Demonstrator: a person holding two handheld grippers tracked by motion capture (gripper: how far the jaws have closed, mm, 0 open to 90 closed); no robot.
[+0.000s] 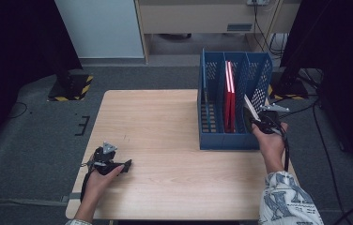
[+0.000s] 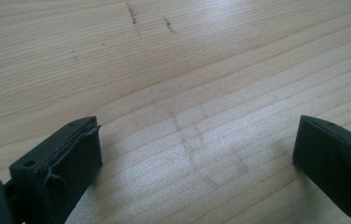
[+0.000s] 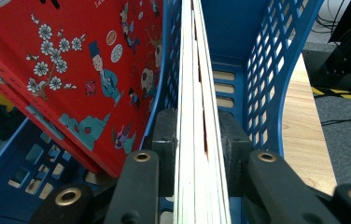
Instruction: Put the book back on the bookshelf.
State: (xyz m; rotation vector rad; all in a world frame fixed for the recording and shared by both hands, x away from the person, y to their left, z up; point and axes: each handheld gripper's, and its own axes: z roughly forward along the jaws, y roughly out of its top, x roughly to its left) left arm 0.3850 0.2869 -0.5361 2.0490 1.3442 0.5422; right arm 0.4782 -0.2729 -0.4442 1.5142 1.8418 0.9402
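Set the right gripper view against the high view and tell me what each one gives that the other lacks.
Right gripper view alone: cartoon figures and white blossoms printed on the red book, and the jaws pressed on the page edges of the white book. High view alone: the left gripper resting on the wooden table, jaws open. Both: the blue file rack, and the right gripper holding the white book at its right compartment.

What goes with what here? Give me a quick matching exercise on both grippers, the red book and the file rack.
1. left gripper
2. right gripper
3. red book
4. blue file rack

A. stands in the middle compartment
B. open above bare wood
C. at the table's right rear
D. clamped on a white-edged book

Pairs: 1-B, 2-D, 3-A, 4-C
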